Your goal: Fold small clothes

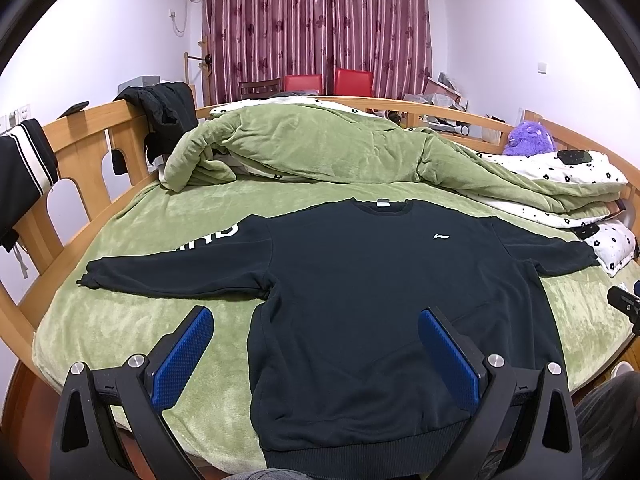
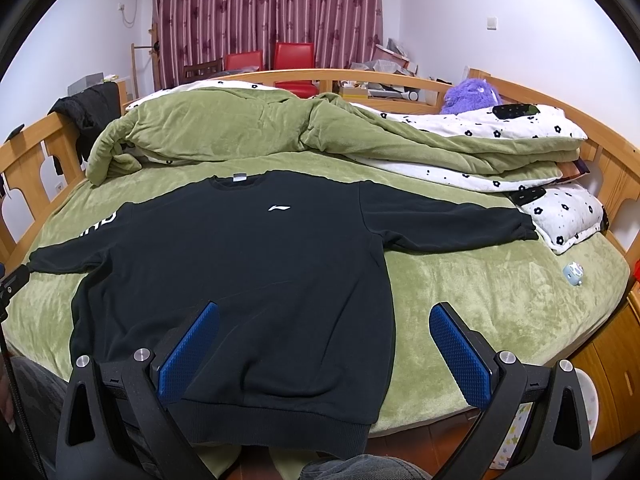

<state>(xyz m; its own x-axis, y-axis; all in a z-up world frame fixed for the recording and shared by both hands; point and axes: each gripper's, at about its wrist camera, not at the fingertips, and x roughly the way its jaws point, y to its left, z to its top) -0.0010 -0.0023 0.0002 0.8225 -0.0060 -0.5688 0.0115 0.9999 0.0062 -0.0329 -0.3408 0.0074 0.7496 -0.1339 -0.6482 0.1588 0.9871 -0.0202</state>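
The sweatshirt (image 1: 384, 292) (image 2: 240, 280) lies flat and face up on the near half of the bed (image 1: 132, 320) (image 2: 460, 292), hem toward the near edge, collar toward the far side, both sleeves spread out to left and right. A small white logo (image 1: 441, 236) (image 2: 279, 208) sits on its chest, and white lettering shows on the left sleeve near the shoulder. The right cuff ends just beside a white floral pillow (image 1: 612, 248) (image 2: 568, 216). The left gripper (image 1: 316, 322) hovers over the hem's left part, jaws wide apart, holding nothing; its left blue pad is over the green sheet, its right pad over the sweatshirt. The right gripper (image 2: 324, 316) hovers over the hem's right part, jaws likewise wide apart and empty; its left pad is over the sweatshirt, its right pad over the sheet. Whether any pad touches the fabric cannot be determined. A rumpled green duvet (image 1: 320, 148) (image 2: 240, 128) lies across the far half of the bed. A purple plush toy (image 1: 528, 140) (image 2: 472, 96) sits at the far right corner. A small pale blue object (image 2: 573, 273) rests on the sheet at the right, well apart from the sweatshirt. A black jacket (image 1: 164, 112) (image 2: 86, 108) hangs over the wooden rail at far left. Two red chairs (image 1: 328, 80) (image 2: 268, 62) stand beyond the bed before the maroon curtain (image 1: 316, 20) (image 2: 264, 4).
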